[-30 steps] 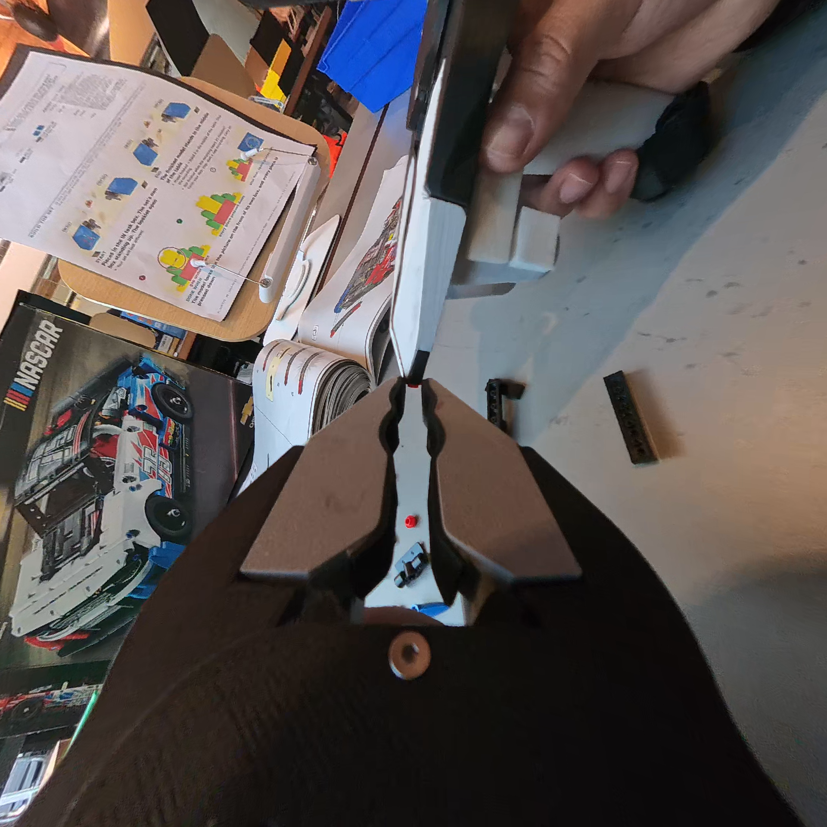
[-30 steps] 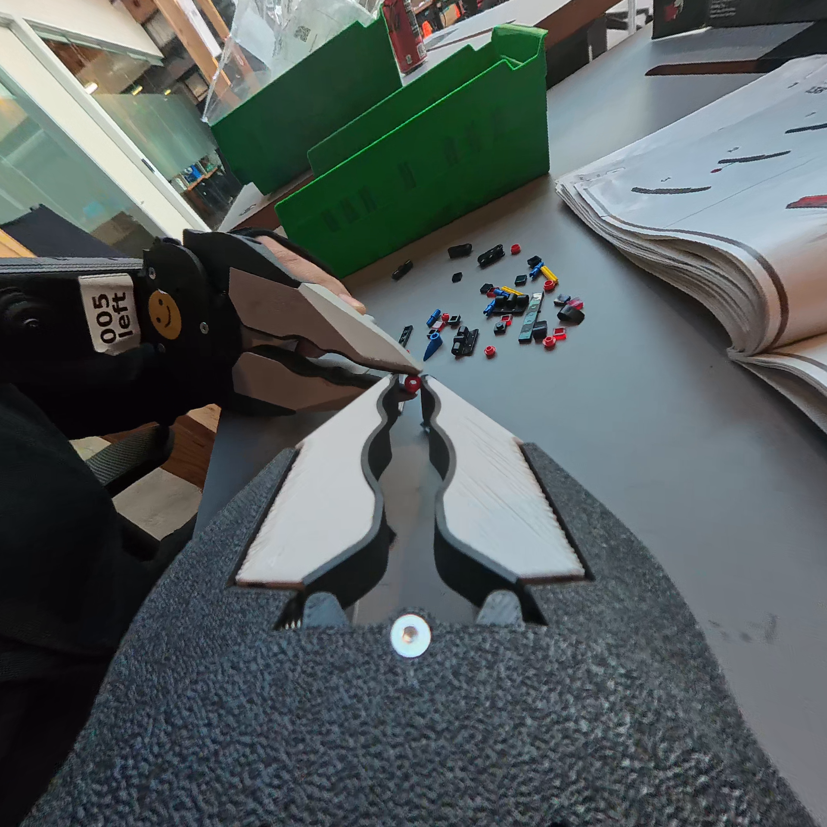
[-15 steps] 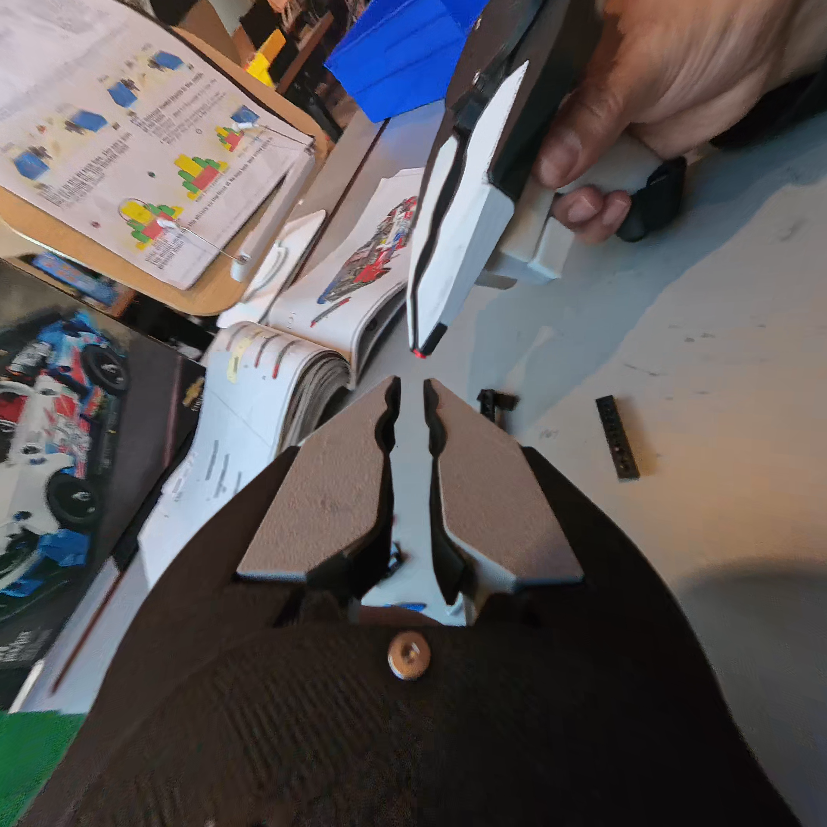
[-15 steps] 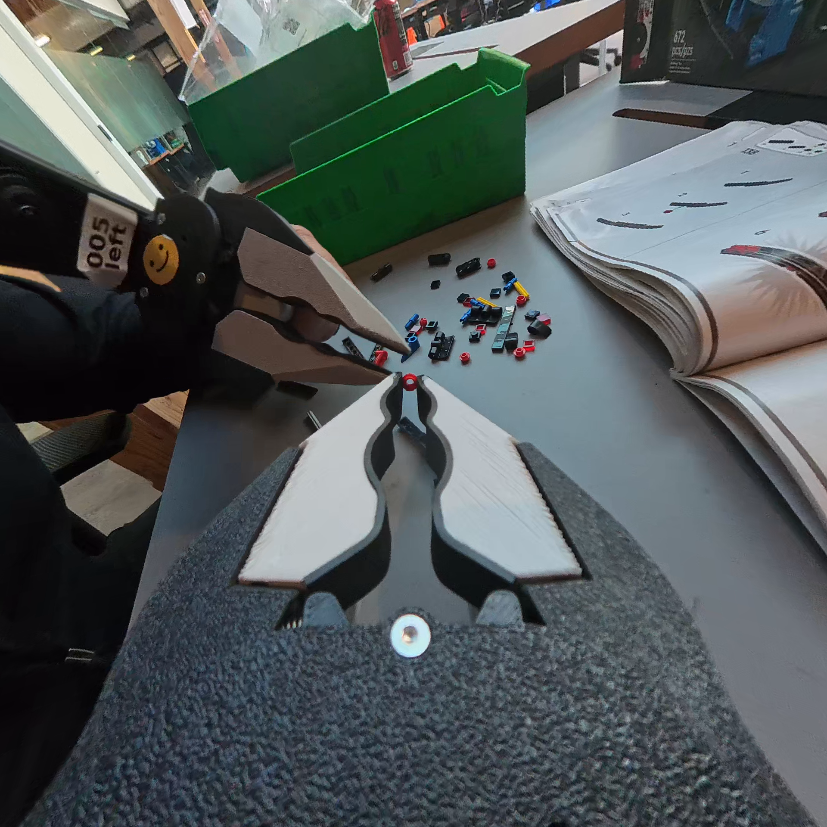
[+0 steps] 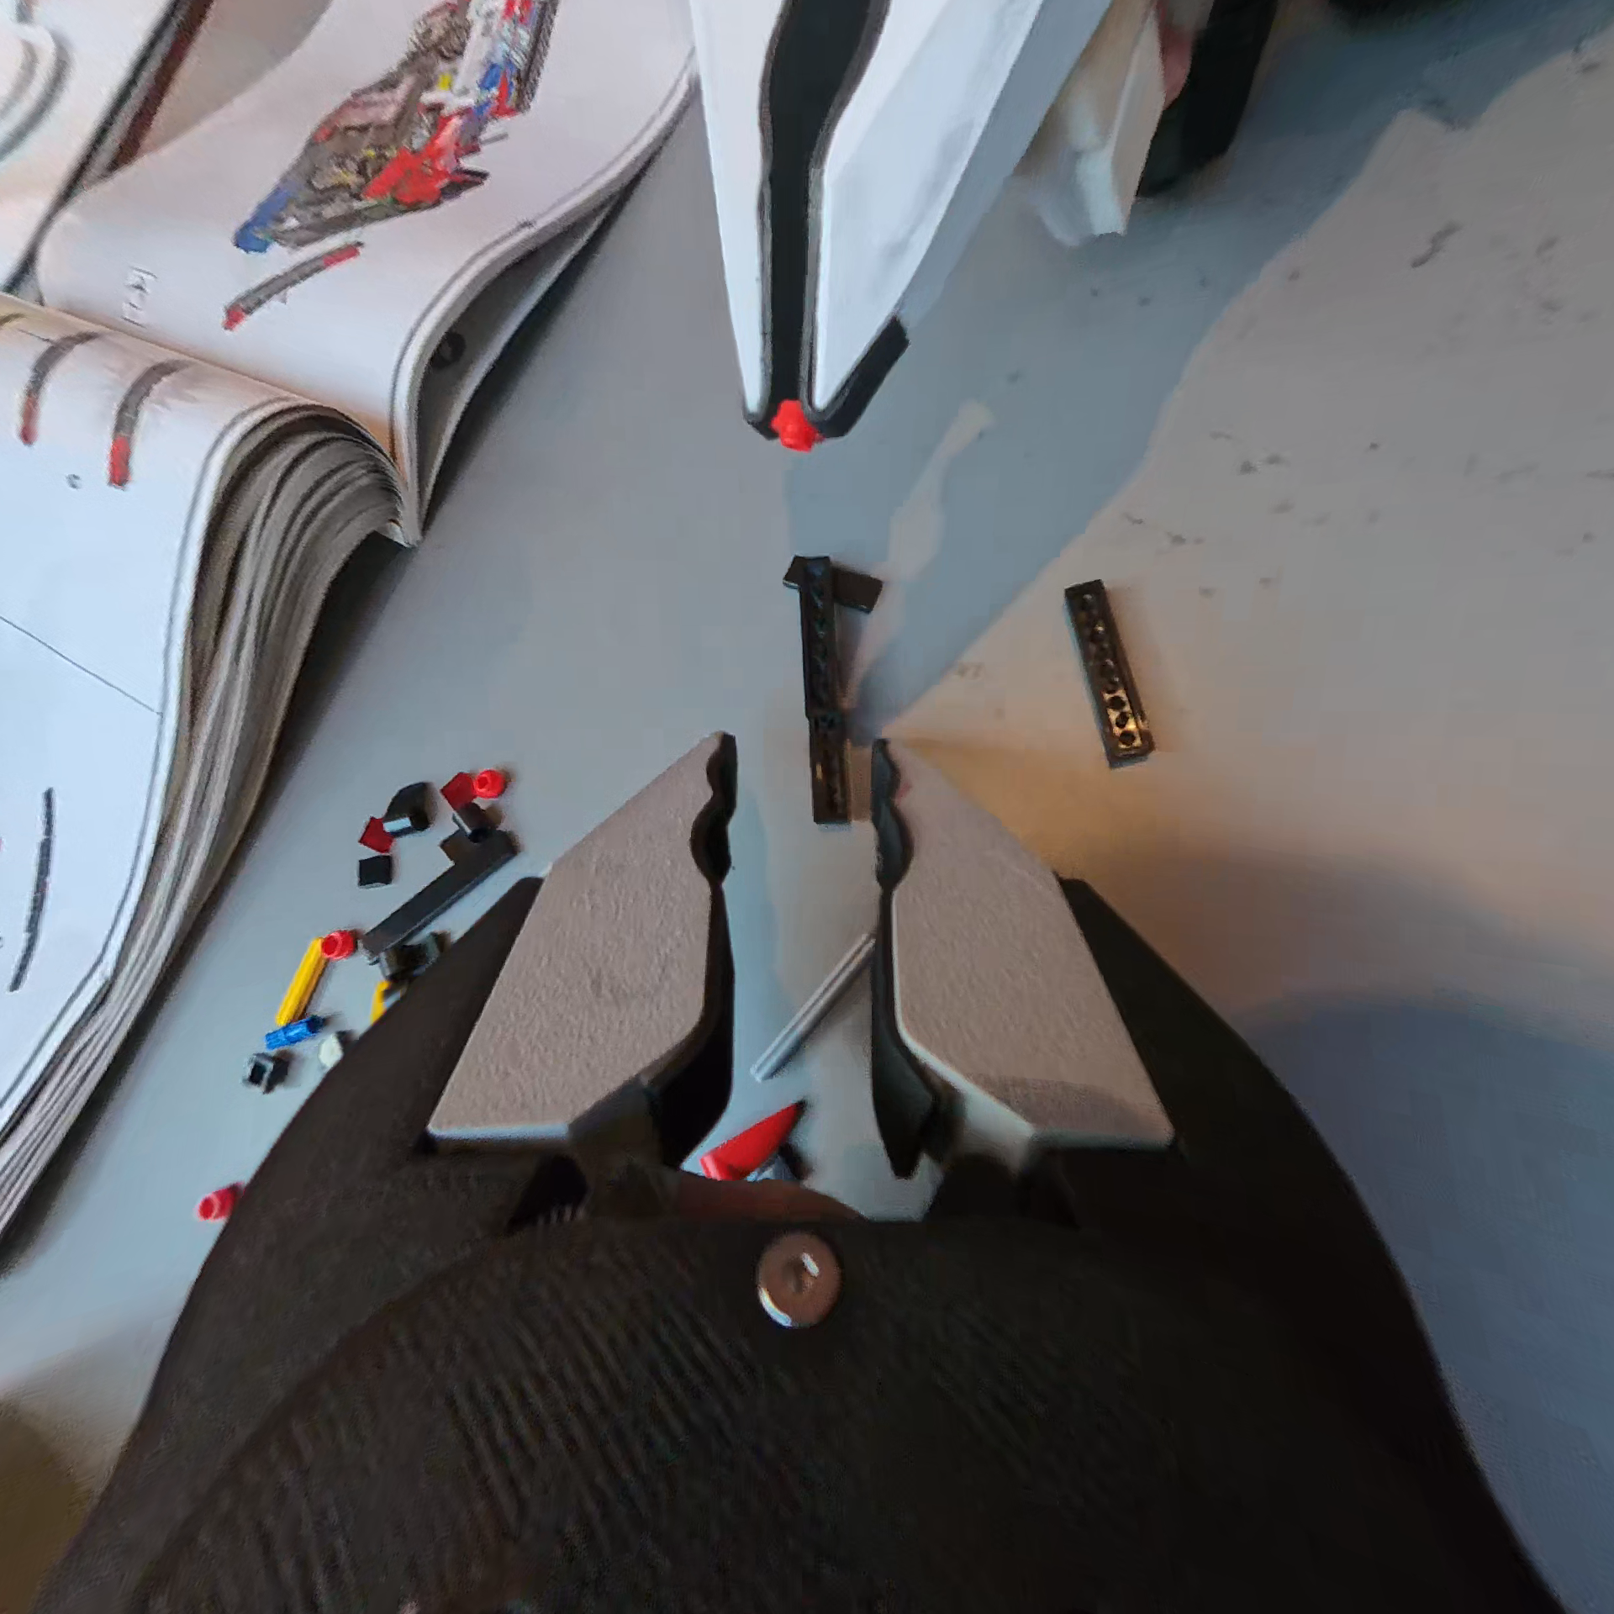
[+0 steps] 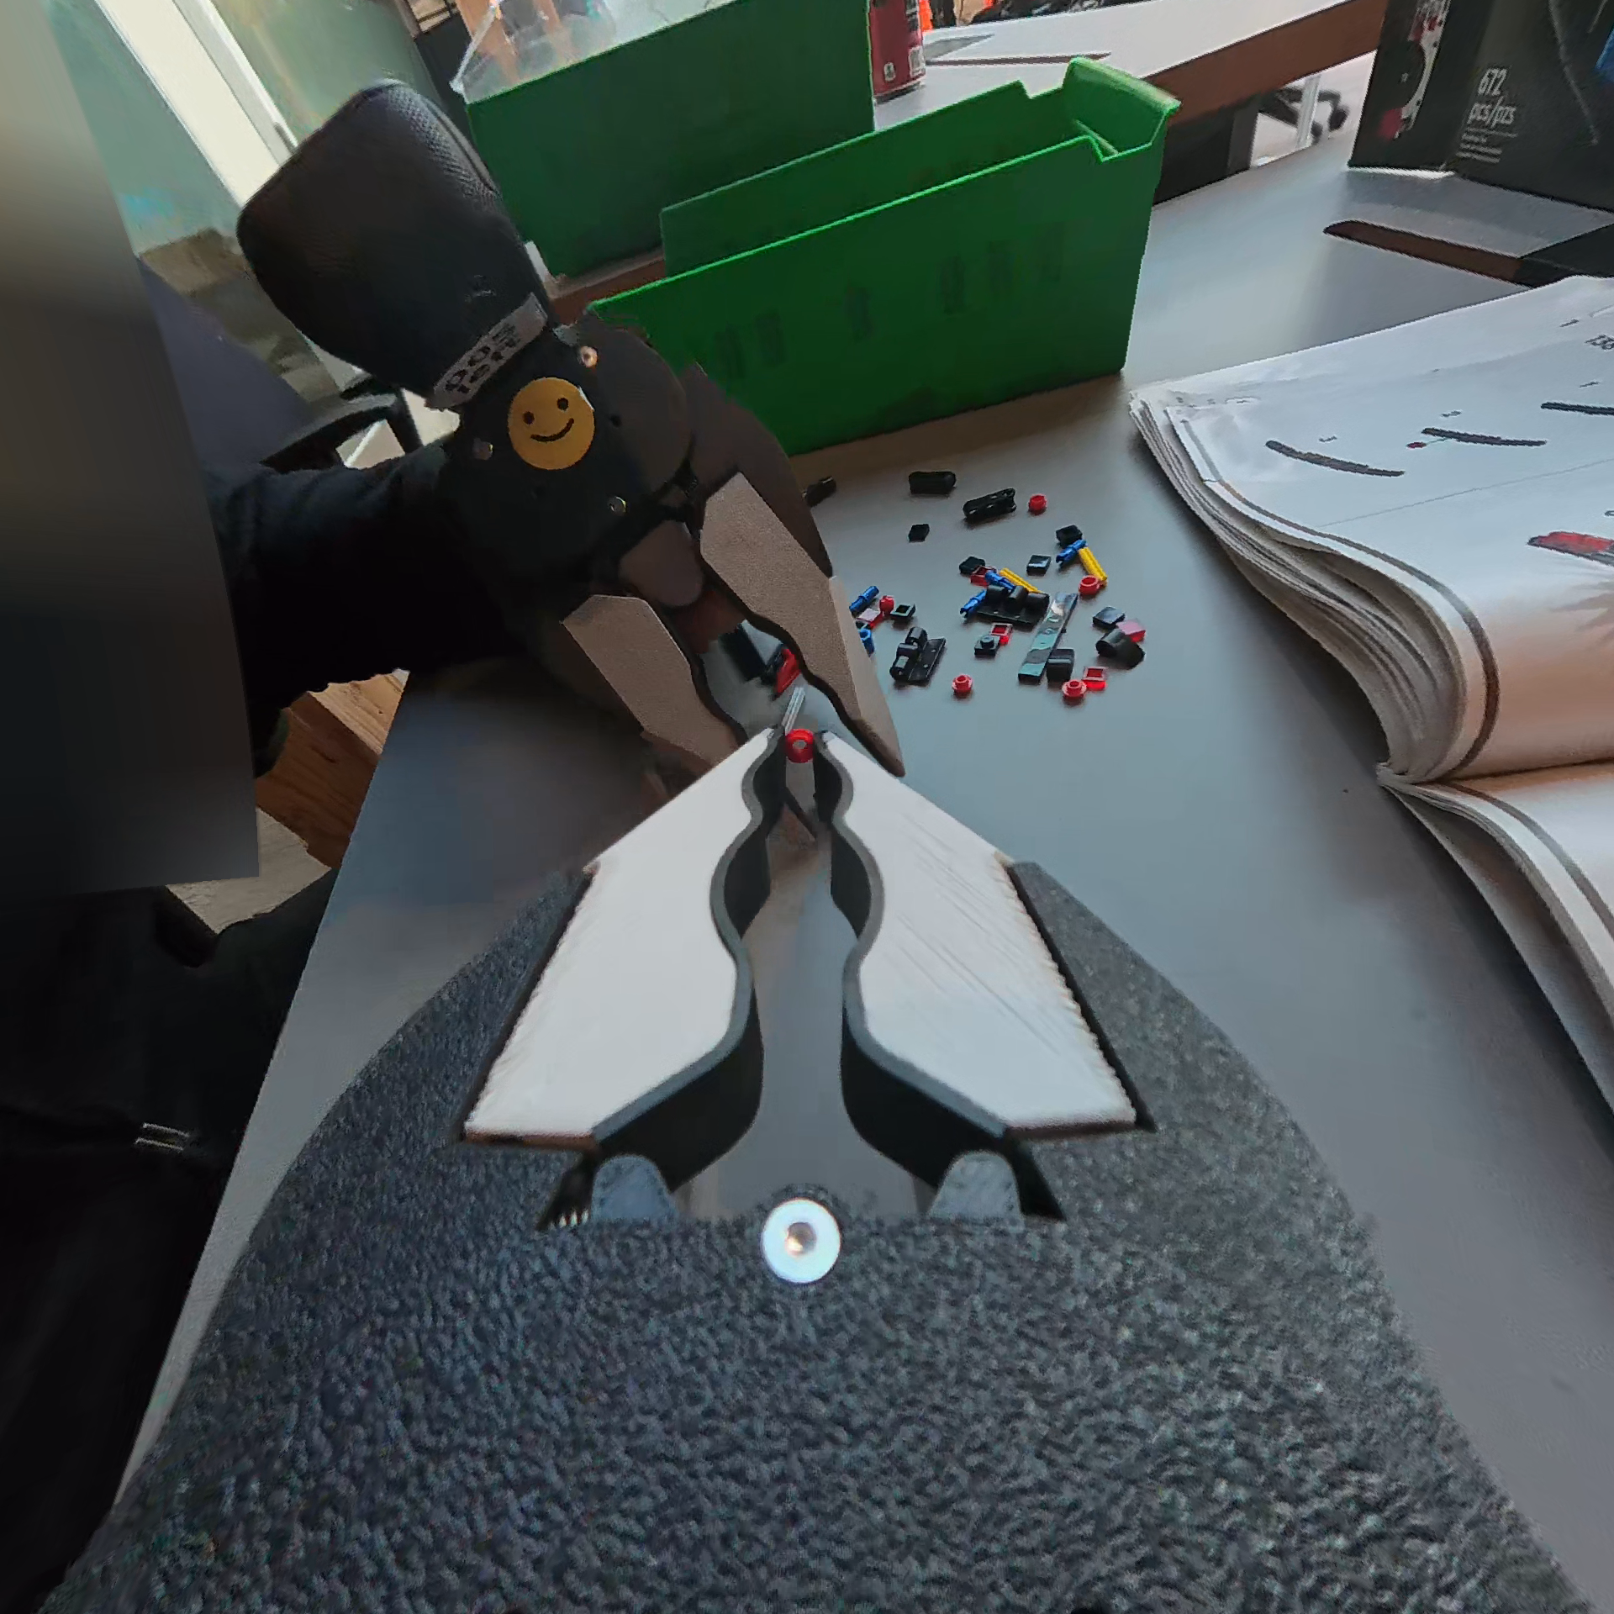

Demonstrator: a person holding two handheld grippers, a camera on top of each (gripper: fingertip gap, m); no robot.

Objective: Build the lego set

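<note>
Clamped at their very tips, our right gripper (image 6: 796,749) jaws pinch a small red round piece (image 6: 798,748), while our left gripper (image 5: 803,751) holds its jaws apart with nothing between them, hovering over the grey table (image 5: 1310,524). We see the red piece (image 5: 790,426) poking out of the white fingertips toward the table in the left wrist view. Below it lies a long black beam (image 5: 825,699), its long axis running away from the left camera, a short crosspiece at its far end; a second black beam with holes (image 5: 1107,674) lies apart to the right, nearly parallel. A thin grey axle (image 5: 812,1006) sits slanted between our left fingers. Loose red, blue, yellow and black pieces (image 6: 1022,603) scatter beside the open instruction booklet (image 5: 218,437). Only the right wrist view shows the green bins (image 6: 873,306) behind, a dark box (image 6: 1485,87) at the far right, and the left gripper's yellow smiley sticker (image 6: 550,423)
</note>
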